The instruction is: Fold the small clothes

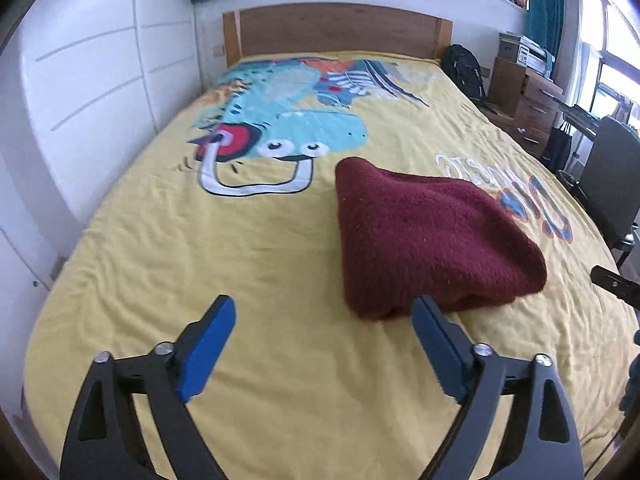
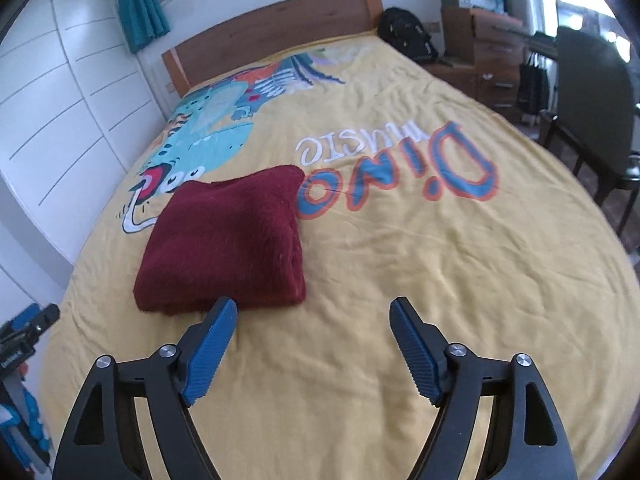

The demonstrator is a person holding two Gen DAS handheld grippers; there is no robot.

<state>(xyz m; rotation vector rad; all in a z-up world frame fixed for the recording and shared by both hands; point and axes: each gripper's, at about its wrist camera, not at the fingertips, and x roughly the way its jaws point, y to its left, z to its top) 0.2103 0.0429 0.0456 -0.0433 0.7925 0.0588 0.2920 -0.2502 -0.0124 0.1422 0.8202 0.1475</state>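
A dark red fuzzy garment (image 1: 432, 240) lies folded into a thick block on the yellow bedspread (image 1: 240, 260). In the left wrist view my left gripper (image 1: 324, 308) hangs above the bed, open, with nothing between its blue pads; the garment's near edge is just beyond its right fingertip. In the right wrist view the same garment (image 2: 228, 240) lies ahead and to the left. My right gripper (image 2: 312, 308) is open and holds nothing, its left fingertip close to the garment's near edge. The other gripper (image 2: 24, 344) shows at the far left edge.
The bedspread (image 2: 440, 260) carries a cartoon dinosaur and "Dino music" lettering. A wooden headboard (image 1: 336, 28) stands at the far end, white wardrobe doors (image 1: 80, 80) to the left. A dark chair (image 2: 592, 92), wooden drawers (image 2: 492, 60) and a black backpack (image 2: 404, 32) stand on the right.
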